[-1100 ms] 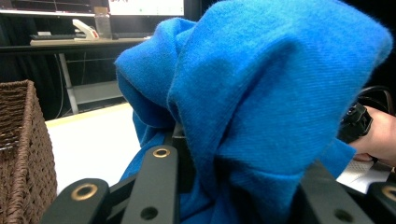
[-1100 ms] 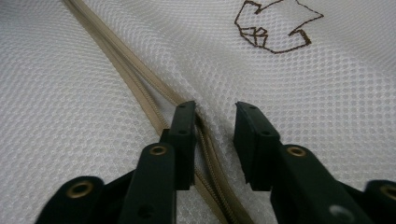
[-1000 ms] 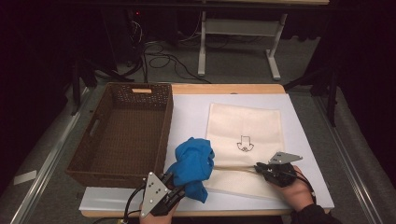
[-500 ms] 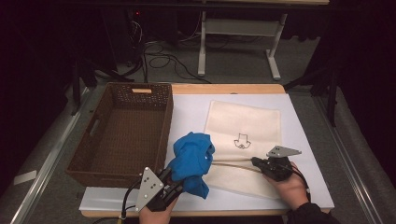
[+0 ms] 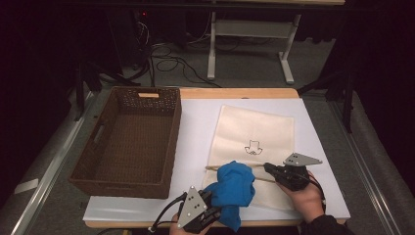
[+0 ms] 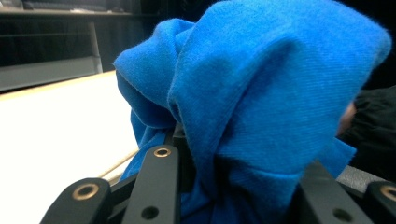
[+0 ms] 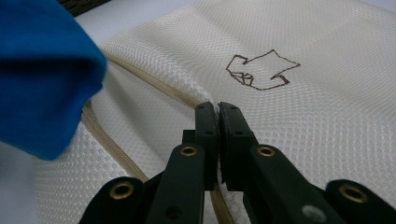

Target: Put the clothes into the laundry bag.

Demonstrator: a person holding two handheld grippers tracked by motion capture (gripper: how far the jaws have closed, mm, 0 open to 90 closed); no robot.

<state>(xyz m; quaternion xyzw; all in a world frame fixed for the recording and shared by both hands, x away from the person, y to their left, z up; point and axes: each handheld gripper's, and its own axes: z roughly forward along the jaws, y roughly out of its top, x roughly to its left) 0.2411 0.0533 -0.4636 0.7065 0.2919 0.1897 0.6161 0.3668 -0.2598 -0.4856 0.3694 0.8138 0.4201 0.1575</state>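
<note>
A cream mesh bag with a small arrow drawing lies flat on the white mat. Its zipper edge runs across the near end. My right gripper is shut on the bag's top layer beside the zipper, seen close in the right gripper view on the mesh bag. My left gripper is shut on a bunched blue cloth, which hangs over the bag's near left corner. In the left gripper view the blue cloth covers the jaws of the left gripper. The blue cloth also hangs left of the zipper.
A brown wicker basket, with nothing inside, stands on the left side of the table against the mat. The wooden table edge runs along the back. Beyond it are table legs and cables on the floor.
My left gripper has carried the blue cloth to the right, over the bag's near corner. My right gripper has shifted a little left and away along the zipper edge.
</note>
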